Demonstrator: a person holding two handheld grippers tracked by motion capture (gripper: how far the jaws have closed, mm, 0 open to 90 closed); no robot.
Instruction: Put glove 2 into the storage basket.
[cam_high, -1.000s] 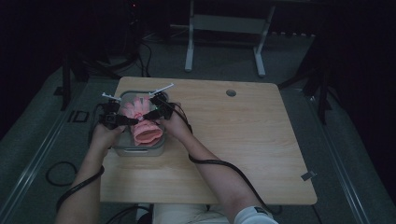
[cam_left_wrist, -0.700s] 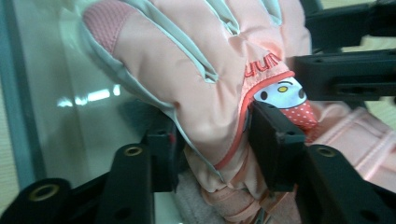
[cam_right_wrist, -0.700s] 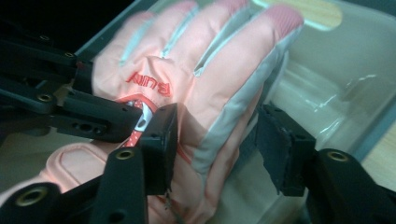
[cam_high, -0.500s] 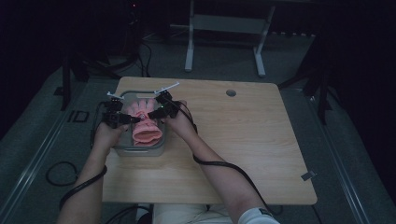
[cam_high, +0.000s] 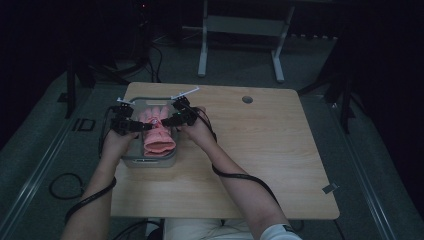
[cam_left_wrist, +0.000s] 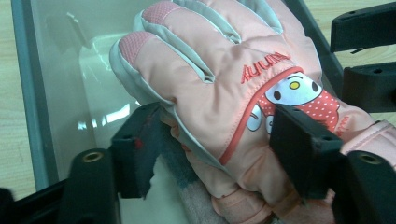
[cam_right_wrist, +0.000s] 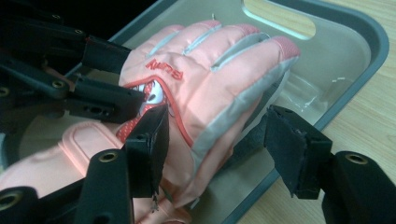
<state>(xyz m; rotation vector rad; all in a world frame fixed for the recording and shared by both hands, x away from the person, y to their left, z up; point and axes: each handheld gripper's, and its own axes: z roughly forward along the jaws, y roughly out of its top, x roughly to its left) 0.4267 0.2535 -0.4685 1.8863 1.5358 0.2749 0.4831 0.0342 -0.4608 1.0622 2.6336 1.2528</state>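
Note:
A pink padded glove (cam_high: 159, 139) with grey trim and a cartoon patch lies palm down in a grey tray (cam_high: 150, 162) at the table's left. In the left gripper view the glove (cam_left_wrist: 219, 79) lies between and under the jaws of my left gripper (cam_left_wrist: 219, 149), which have just been opening and do not pinch it. My right gripper (cam_right_wrist: 222, 149) straddles the glove's (cam_right_wrist: 205, 88) side edge; its jaws have also just been opening, and the right one stands apart from the fabric. From above, the left gripper (cam_high: 134, 125) and right gripper (cam_high: 171, 120) face each other over the glove.
The tray's rim (cam_right_wrist: 369, 42) has a cut-out handle at its far end. Bare wooden tabletop (cam_high: 270, 150) stretches to the right, with a round grommet hole (cam_high: 247, 99) near the far edge. Cables trail off the near edge. Dark floor and a metal stand lie beyond.
The glove, bunched up between the two grippers a second ago, now lies flatter in the tray. The right hand has drawn slightly away to the right; the left hand stayed put.

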